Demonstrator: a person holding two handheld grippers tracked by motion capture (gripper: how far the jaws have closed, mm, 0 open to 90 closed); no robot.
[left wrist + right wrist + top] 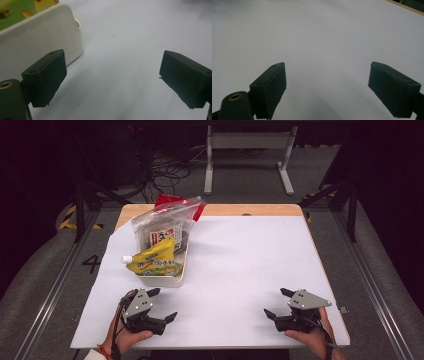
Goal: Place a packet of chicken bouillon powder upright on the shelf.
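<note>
Print on the packets was too small to read in the high view. The clear zip bag (162, 222) stood upright at the far end of the white tray (165, 280) and hid most of the dark packet with a white label (167, 239) inside it. A red packet (170, 200) behind the bag was mostly covered. The yellow-green pouch with a white cap (152, 260) lay across the tray, cap end poking over the tray's left rim. The person's forearms were cut off at the bottom edge.

Left gripper (162, 304) rested low over the white sheet on the desk (240, 270), just in front of the tray, near it but not touching. Its fingers (47, 77) were spread wide, holding nothing, with bare sheet between them. Right gripper (279, 302) was well apart from the tray, at the near right of the sheet, its fingers (270, 87) also wide apart and empty.

The left gripper view showed the tray's near rounded corner close up, with a small hole at the rim (78, 23) and a blurred strip of the pouch's green print at top left; the high view was too coarse for the hole. The right gripper view showed plain sheet and a sliver of the wooden desk edge (407, 6) at top right. Only the high view gave the whole tray with its contents.
</note>
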